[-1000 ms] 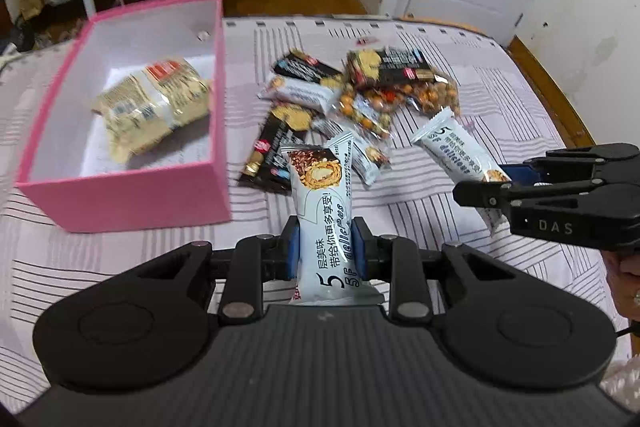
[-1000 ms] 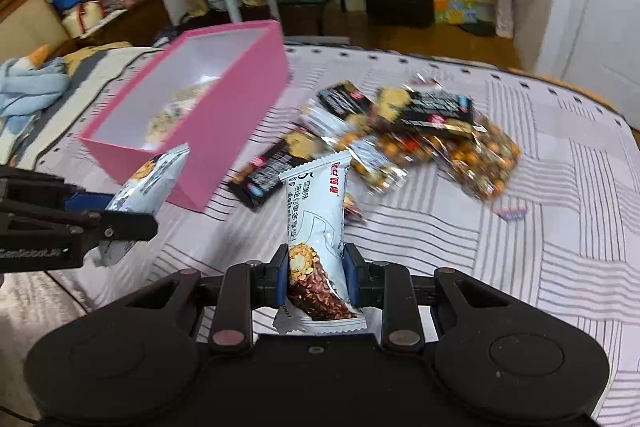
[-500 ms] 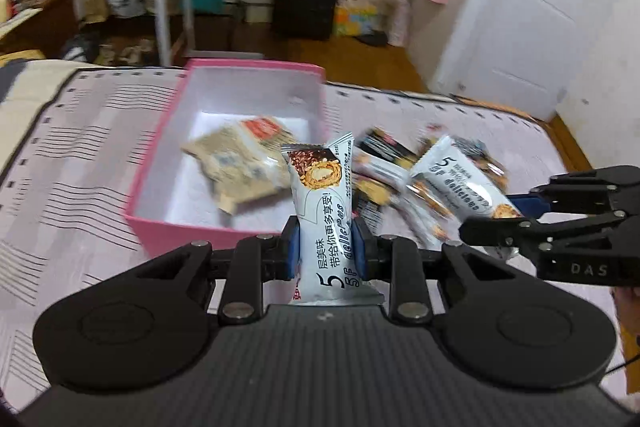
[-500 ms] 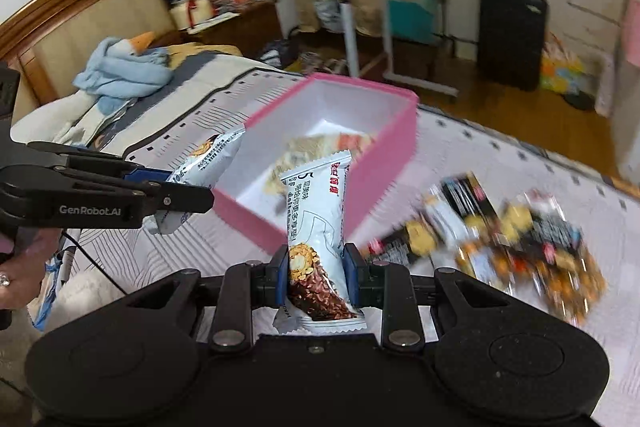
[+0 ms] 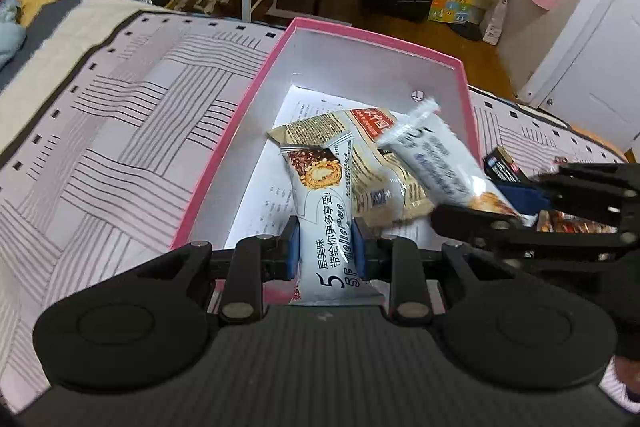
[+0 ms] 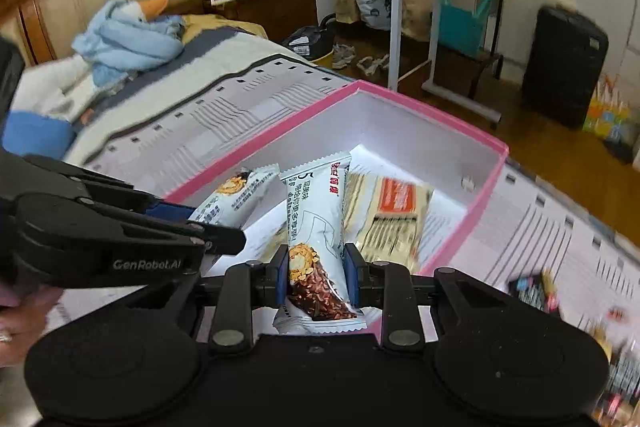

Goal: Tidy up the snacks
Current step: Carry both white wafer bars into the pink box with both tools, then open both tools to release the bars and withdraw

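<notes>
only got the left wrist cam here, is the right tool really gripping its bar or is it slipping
observer: Gripping. In the right wrist view the right tool has both pads shut on the chocolate-picture end of the right bar, which stands upright.
operator: what does my left bar look like from that side
observer: The left tool holds the left bar with its top end past the box rim, over the inside.
operator: anything left of the box
observer: A blue goose plush lies by the headboard, well beyond the box.
</notes>
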The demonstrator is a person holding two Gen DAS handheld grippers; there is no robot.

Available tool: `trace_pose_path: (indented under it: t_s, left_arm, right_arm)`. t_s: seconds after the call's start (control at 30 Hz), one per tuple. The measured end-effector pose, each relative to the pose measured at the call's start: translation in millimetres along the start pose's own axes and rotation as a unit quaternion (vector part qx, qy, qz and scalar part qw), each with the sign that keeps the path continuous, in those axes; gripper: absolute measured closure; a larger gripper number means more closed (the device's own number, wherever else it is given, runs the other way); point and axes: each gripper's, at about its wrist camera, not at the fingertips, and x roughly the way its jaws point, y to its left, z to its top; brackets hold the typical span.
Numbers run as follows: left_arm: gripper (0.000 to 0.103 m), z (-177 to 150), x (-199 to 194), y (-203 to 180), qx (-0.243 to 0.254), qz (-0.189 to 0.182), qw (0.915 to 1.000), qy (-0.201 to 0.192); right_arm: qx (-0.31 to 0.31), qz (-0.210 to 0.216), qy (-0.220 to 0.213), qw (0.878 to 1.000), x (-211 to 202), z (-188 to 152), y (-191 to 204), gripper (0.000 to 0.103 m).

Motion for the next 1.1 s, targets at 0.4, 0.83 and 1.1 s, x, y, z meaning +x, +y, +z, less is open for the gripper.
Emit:
trace_pose_path:
  t_s: [0.4, 0.83, 1.1]
  left_arm:
    - [0.076, 14.1, 50.5, 10.2, -0.013, 0.019, 0.9990, 0.037]
    - [0.060, 13.0, -4.8, 6.7, 0.017, 0.016, 0.9997, 0.007]
    - [0.060, -3.5, -67.2, -23.4, 0.077, -0.018, 0.9965, -0.029]
  right_arm:
    - [0.018, -0.018, 0.062, 0.998, 61.1, 11.1, -18.9, 0.071]
    - [0.074, 0.017, -0.004, 0.997, -21.6, -2.8, -35.4, 0.061]
    - [0.094, -0.011, -0.042, 0.995, -107.5, -31.1, -46.4, 0.061]
